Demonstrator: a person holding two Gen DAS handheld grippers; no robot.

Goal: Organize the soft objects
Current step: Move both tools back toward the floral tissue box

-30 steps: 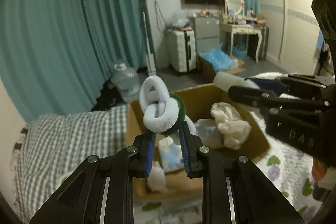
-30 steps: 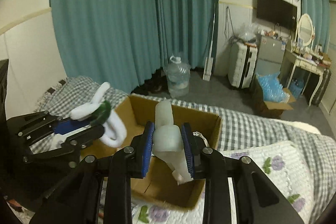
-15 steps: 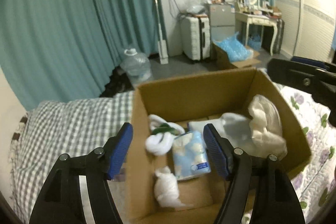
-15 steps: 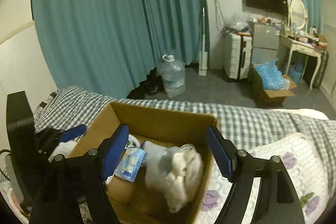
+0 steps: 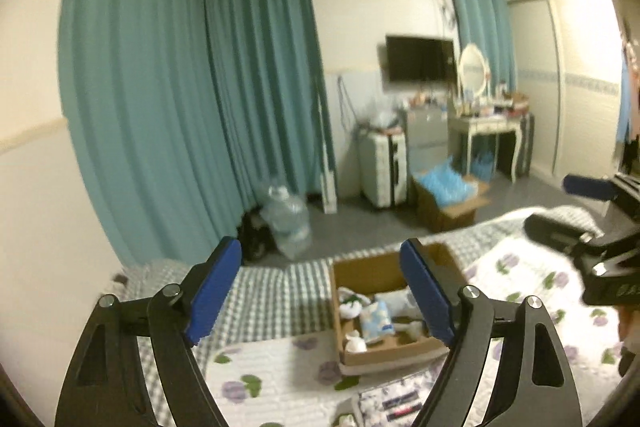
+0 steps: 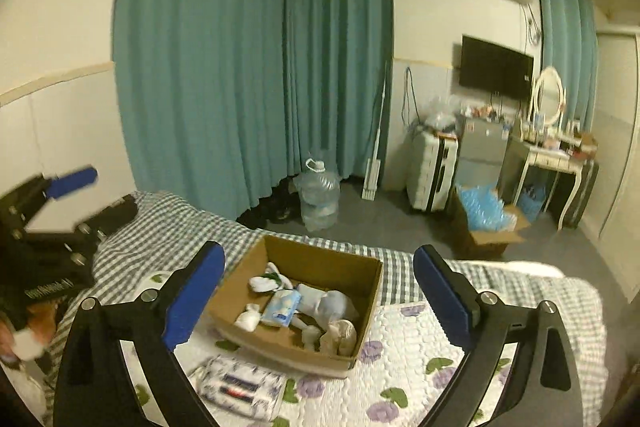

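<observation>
Here, in the left wrist view, the left gripper (image 5: 320,283) is spread wide with nothing between its blue-padded fingers (image 5: 214,291), raised above the bed. Below and ahead of it the open brown cardboard box (image 5: 384,315) sits on the white quilt printed with purple flowers (image 5: 280,375), next to the grey-and-white checked blanket (image 5: 272,291). Inside the box lie a white fluffy scrunchie with a green part (image 5: 352,305), a light blue tissue pack (image 5: 376,317) and a small white soft bundle (image 5: 354,341). The right gripper (image 5: 580,215) enters from the right edge, blurred, its fingers apart. In the right wrist view, the right gripper (image 6: 318,291) is likewise released and empty, hovering above the same box (image 6: 296,343). The scrunchie (image 6: 266,281) sits at the box's far left, the tissue pack (image 6: 282,307) beside it, a pale translucent bag (image 6: 328,303) in the middle and a cream crumpled cloth (image 6: 340,335) at the near right corner. A white patterned packet (image 6: 240,391) lies on the quilt just in front of the box. The left gripper (image 6: 80,203) shows at the left edge, blurred.
</observation>
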